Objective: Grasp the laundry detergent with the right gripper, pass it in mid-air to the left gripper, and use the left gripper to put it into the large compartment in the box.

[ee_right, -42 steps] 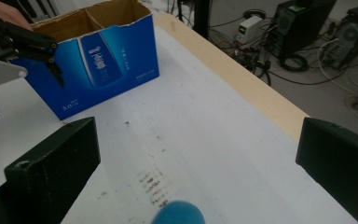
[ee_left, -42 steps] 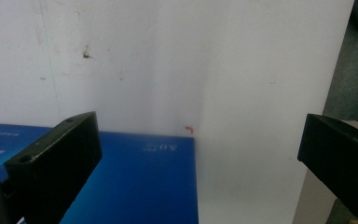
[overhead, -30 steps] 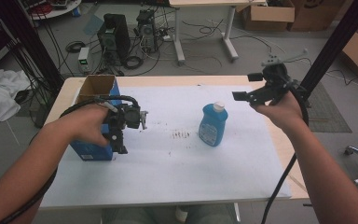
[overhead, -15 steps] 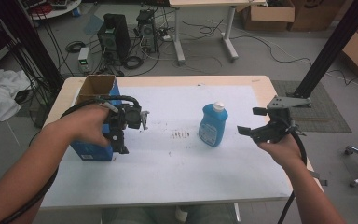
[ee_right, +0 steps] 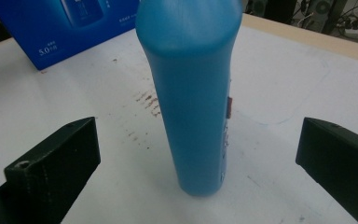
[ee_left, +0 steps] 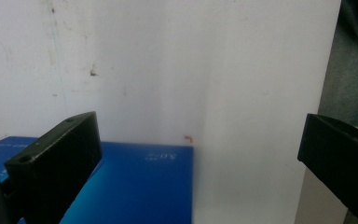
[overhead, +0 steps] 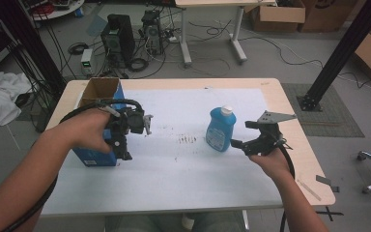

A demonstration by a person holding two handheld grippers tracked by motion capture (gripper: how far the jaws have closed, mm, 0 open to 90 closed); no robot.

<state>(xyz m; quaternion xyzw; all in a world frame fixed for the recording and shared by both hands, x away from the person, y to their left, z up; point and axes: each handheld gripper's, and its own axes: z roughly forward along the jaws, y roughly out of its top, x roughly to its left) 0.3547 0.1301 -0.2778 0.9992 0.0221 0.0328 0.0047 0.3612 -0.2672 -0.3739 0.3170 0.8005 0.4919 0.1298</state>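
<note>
A blue bottle with a white cap stands upright on the white mat, right of centre. My right gripper is open just to its right, jaws pointing at its lower half. In the right gripper view the bottle stands between and beyond the wide-apart jaws of the right gripper, touching neither. My left gripper is open and hangs over the mat against a blue box with an open top. The left gripper view shows the box's corner low between the open jaws of the left gripper.
Brown smudges mark the mat left of the bottle. The wooden table edge runs close behind my right hand. On the floor beyond the table stand computer towers, cables and a black post.
My right gripper came down from high at the far right to table level just right of the bottle, staying open. The left hand and its gripper have not moved.
</note>
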